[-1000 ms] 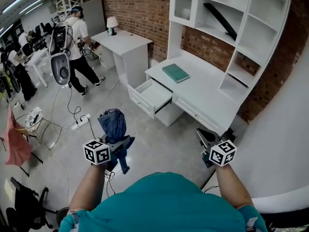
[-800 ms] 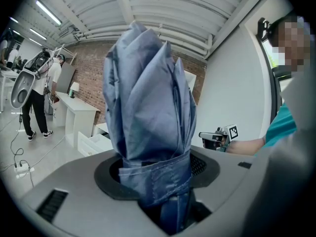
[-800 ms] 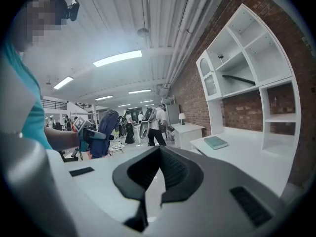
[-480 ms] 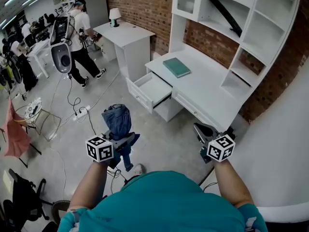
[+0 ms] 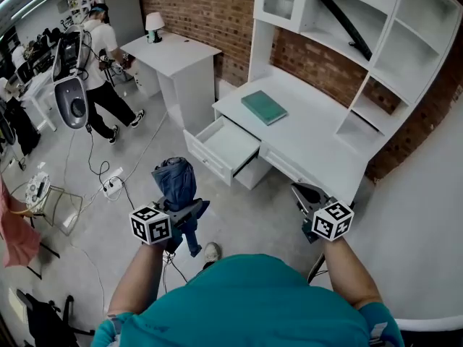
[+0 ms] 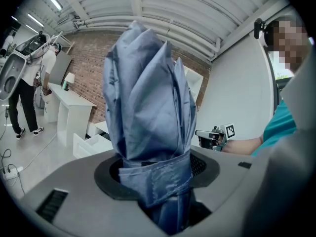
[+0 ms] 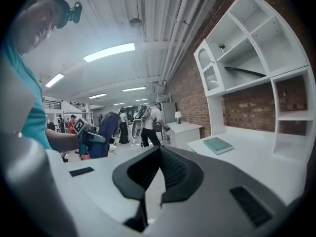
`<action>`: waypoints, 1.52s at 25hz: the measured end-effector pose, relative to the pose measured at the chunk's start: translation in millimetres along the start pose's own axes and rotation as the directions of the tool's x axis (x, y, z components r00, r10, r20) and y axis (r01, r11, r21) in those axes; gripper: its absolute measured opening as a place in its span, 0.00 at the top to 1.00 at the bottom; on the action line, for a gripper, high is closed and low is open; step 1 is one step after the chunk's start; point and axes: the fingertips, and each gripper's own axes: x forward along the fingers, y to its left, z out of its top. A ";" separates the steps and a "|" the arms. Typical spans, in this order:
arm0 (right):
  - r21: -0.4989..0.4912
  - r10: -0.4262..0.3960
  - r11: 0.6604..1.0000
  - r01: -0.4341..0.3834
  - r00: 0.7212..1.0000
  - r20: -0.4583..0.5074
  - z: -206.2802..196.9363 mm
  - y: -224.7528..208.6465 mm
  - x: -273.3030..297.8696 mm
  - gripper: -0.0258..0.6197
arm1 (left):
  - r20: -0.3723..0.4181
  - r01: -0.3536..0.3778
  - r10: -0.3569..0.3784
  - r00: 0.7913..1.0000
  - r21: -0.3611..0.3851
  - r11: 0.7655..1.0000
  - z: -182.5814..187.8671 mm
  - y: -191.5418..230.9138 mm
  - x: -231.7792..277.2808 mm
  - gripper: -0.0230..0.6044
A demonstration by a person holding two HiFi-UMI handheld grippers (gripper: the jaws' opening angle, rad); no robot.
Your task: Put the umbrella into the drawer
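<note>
Left gripper [image 5: 189,212] pinches the folded blue umbrella [image 5: 175,183], right gripper [image 5: 304,197] jaws pressed together, empty; loose fabric may snag the far drawer [image 5: 205,152] rim.

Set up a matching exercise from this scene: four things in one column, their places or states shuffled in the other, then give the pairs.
Things:
1. umbrella
2. green book
3. lamp
4. drawer

Places or states:
A. pulled open below the desk top
B. standing on the far white table
C. clamped in the left gripper
D. lying flat on the desk

Pairs: 1-C, 2-D, 3-B, 4-A
</note>
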 end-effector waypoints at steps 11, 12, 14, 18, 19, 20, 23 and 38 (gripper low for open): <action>0.010 -0.064 0.998 0.065 0.998 -0.022 39.0 -10.4 132.3 0.93 | -0.036 0.090 -0.090 0.995 0.012 0.996 73.9 123.6 23.2 0.56; 0.013 -0.068 0.998 0.069 0.997 -0.023 41.7 -12.1 142.2 0.93 | -0.041 0.094 -0.094 0.995 0.013 0.995 78.5 132.5 24.9 0.56; 0.019 -0.075 0.997 0.075 0.997 -0.025 45.9 -17.5 160.7 0.93 | -0.050 0.101 -0.100 0.994 0.011 0.995 86.6 149.4 29.9 0.56; 0.022 -0.083 0.996 0.084 0.996 -0.032 48.8 -27.1 186.9 0.93 | -0.062 0.112 -0.111 0.992 0.008 0.994 94.9 176.2 38.3 0.56; 0.022 -0.086 0.996 0.087 0.996 -0.035 49.7 -29.6 191.8 0.93 | -0.063 0.115 -0.114 0.991 0.006 0.993 97.2 181.7 40.8 0.56; 0.022 -0.089 0.996 0.090 0.995 -0.039 50.2 -33.3 195.8 0.93 | -0.065 0.118 -0.117 0.991 0.004 0.993 99.5 186.4 44.4 0.56; 0.032 -0.097 0.995 0.099 0.994 -0.051 50.2 -51.3 202.4 0.93 | -0.075 0.122 -0.121 0.990 -0.002 0.993 104.8 194.8 59.1 0.56; 0.070 0.030 0.997 -0.026 0.998 -0.055 48.4 -192.1 254.3 0.93 | -0.084 -0.014 0.011 0.996 -0.030 0.999 113.5 213.5 159.5 0.56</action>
